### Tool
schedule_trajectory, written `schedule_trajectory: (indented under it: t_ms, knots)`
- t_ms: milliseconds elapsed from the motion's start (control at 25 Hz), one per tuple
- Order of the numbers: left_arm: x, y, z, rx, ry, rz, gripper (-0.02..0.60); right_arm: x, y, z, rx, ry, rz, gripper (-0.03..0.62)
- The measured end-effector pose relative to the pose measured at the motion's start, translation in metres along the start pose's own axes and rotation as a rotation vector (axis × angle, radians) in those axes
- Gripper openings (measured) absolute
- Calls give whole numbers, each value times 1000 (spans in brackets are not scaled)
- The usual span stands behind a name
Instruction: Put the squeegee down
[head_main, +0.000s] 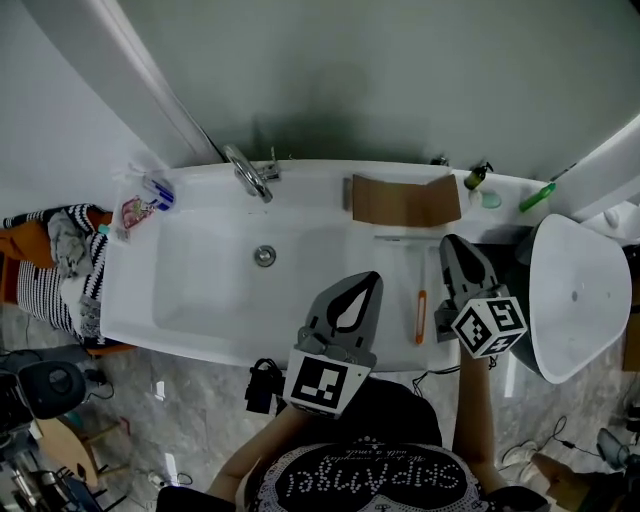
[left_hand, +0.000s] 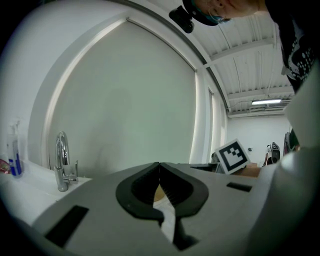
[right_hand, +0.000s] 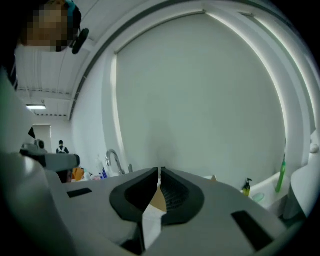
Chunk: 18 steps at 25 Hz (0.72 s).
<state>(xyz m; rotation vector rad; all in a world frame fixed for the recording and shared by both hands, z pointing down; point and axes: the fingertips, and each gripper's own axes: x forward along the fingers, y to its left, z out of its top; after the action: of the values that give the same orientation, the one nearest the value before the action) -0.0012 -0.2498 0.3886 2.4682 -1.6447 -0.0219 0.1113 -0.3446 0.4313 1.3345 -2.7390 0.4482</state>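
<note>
The squeegee (head_main: 420, 312), with an orange handle and a thin metal blade bar at its far end, lies inside the white tub (head_main: 200, 330) near its right end. It rests apart from both grippers. My left gripper (head_main: 372, 278) hovers just left of the handle, jaws pressed together with nothing between them; its own view shows the tips (left_hand: 159, 164) closed. My right gripper (head_main: 450, 240) hangs just right of the squeegee, also shut and empty, as its own view shows at the tips (right_hand: 159, 171). Neither gripper view shows the squeegee.
A chrome faucet (head_main: 248, 172) stands on the back rim and a drain (head_main: 264, 256) sits mid-basin. A brown cardboard piece (head_main: 405, 198) lies behind the squeegee. A small bottle (head_main: 476, 176) and green brush (head_main: 537, 197) sit at the back right. A white toilet (head_main: 575, 295) stands right; laundry (head_main: 60, 255) left.
</note>
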Motion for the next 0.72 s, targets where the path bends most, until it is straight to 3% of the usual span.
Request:
schedule_trajectory:
  t_ms: [200,320,720]
  knots:
    - [-15,-11,11,18,-24,-26,5,-43,51,64,-76,-158,35,21]
    - [-23,-16,16,12,-39,-43,5,-66,68,72,-141,-184,21,21]
    - [-44,-28,0,11,-15,-107,5,-80,112,-10,-145,-55,25,21]
